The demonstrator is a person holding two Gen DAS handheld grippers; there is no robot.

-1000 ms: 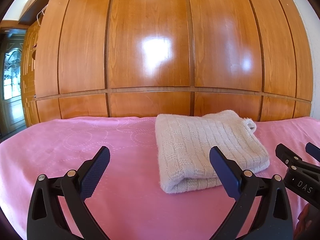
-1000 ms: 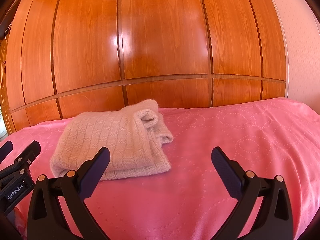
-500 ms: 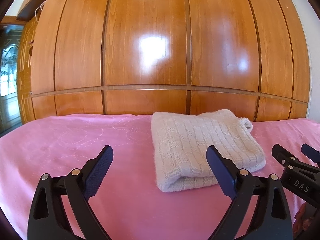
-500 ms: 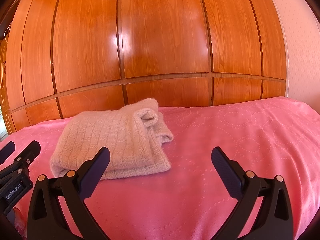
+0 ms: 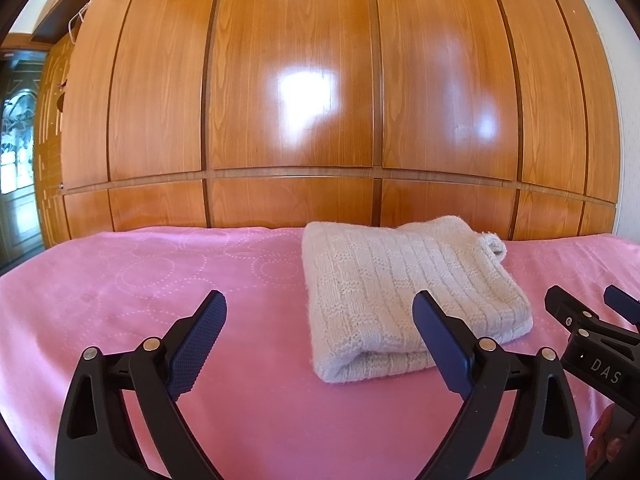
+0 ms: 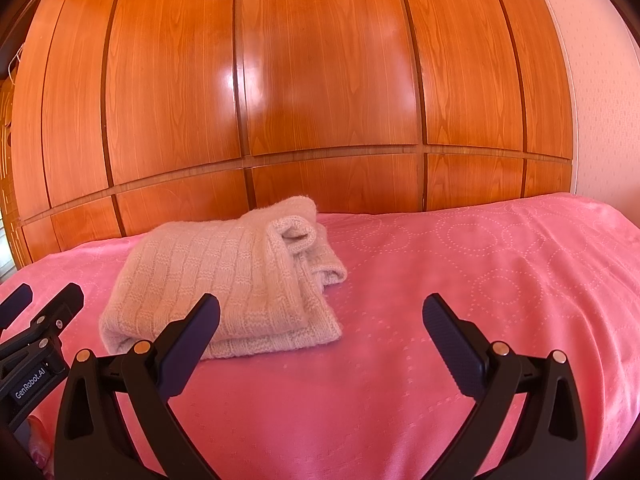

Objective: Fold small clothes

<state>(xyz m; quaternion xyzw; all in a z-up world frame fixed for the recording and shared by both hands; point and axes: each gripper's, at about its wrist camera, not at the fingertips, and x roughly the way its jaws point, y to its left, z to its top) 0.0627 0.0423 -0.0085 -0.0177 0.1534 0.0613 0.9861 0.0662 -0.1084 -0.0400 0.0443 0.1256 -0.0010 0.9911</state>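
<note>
Folded knit sitting on the pink bed, both our grippers hanging back with nothing in them.

The cream knitted garment [image 5: 408, 300] lies folded in a thick, roughly square bundle on the pink bedspread [image 5: 160, 280], toward the far side near the glossy wooden wardrobe doors [image 5: 296, 100], with a rolled cuff or collar poking out at its right far corner. Our left gripper [image 5: 318, 320] hovers just short of it with its jaws spread wide and holding nothing, the right finger overlapping the bundle's near edge in view. Our right gripper [image 6: 320, 320] is released too, jaws wide apart over bare bedspread, the garment off to its left. Each gripper peeks into the other's view at the edge.
</note>
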